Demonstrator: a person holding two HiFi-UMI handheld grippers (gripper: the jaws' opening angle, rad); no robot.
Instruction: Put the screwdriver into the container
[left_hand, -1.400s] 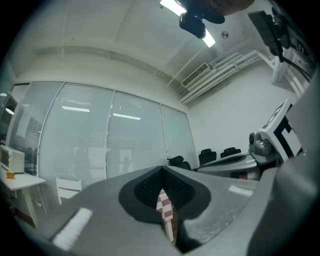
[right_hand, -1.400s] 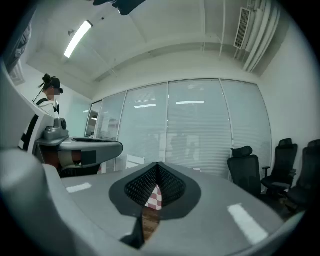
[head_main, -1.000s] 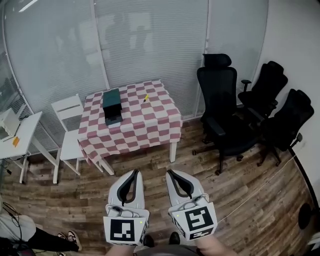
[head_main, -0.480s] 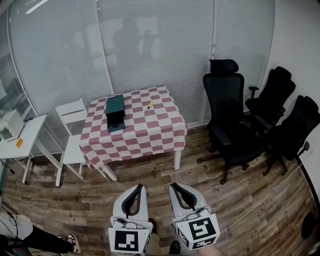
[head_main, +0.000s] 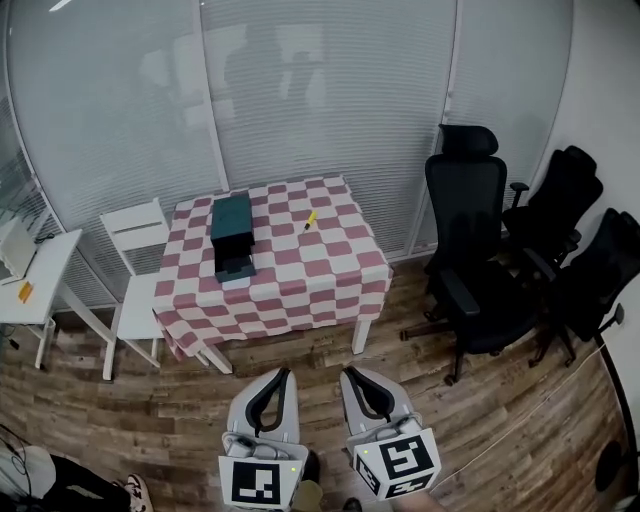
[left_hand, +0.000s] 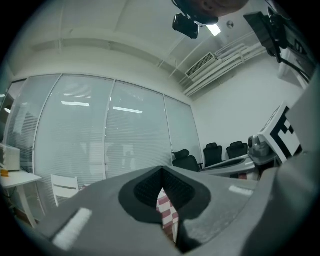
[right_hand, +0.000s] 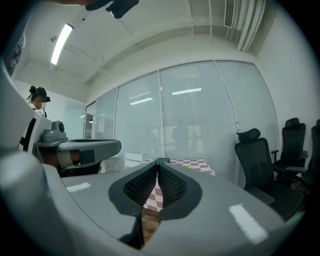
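Note:
A small yellow screwdriver (head_main: 311, 220) lies on the red-and-white checked table (head_main: 330, 270), to the right of a dark green container (head_main: 232, 232) that stands on the cloth. Both grippers are held side by side over the wooden floor, well short of the table. My left gripper (head_main: 281, 373) is shut with nothing in it, its tips meeting in the left gripper view (left_hand: 161, 171). My right gripper (head_main: 346, 372) has just been closing; its tips meet (right_hand: 157, 162) with nothing between them. In the right gripper view the table (right_hand: 192, 163) shows far ahead.
A white chair (head_main: 137, 228) stands at the table's left and a white side table (head_main: 30, 275) further left. Three black office chairs (head_main: 478, 260) stand to the right. Blinds behind glass walls close off the back. A person's shoes (head_main: 132, 490) show at bottom left.
The table, chairs and glass wall have shifted down and to the right in the head view and look slightly nearer. Both grippers sit lower in the frame, still side by side.

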